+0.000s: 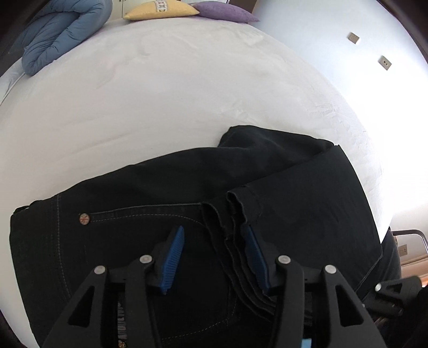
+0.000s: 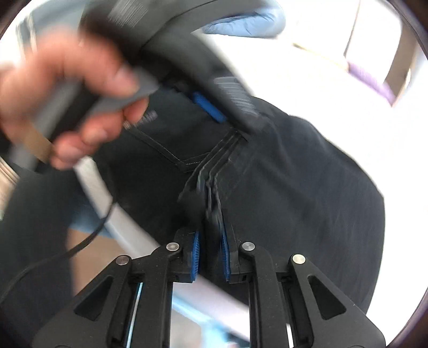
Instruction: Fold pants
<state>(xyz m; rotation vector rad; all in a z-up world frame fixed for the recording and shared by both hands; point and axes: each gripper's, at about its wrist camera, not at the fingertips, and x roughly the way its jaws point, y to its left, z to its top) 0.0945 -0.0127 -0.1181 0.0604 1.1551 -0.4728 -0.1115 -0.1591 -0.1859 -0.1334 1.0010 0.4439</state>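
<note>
Black jeans [image 1: 294,192] lie folded on the white bed [image 1: 160,93], leg hems laid over the waist and back-pocket part. My left gripper [image 1: 214,235] hovers just over the jeans with its blue pads wide apart; the stacked hems [image 1: 235,214] run past its right pad. In the right wrist view my right gripper [image 2: 210,241] is shut on the stacked hem edges [image 2: 211,192] of the jeans [image 2: 307,187]. The left gripper [image 2: 208,107] and the hand holding it [image 2: 67,88] show blurred in the upper left of that view.
A blue duvet [image 1: 61,32], a yellow pillow [image 1: 160,10] and a purple pillow [image 1: 224,10] lie at the bed's far end. A white wall with sockets [image 1: 385,63] is on the right. A metal rail [image 1: 412,233] is at the lower right.
</note>
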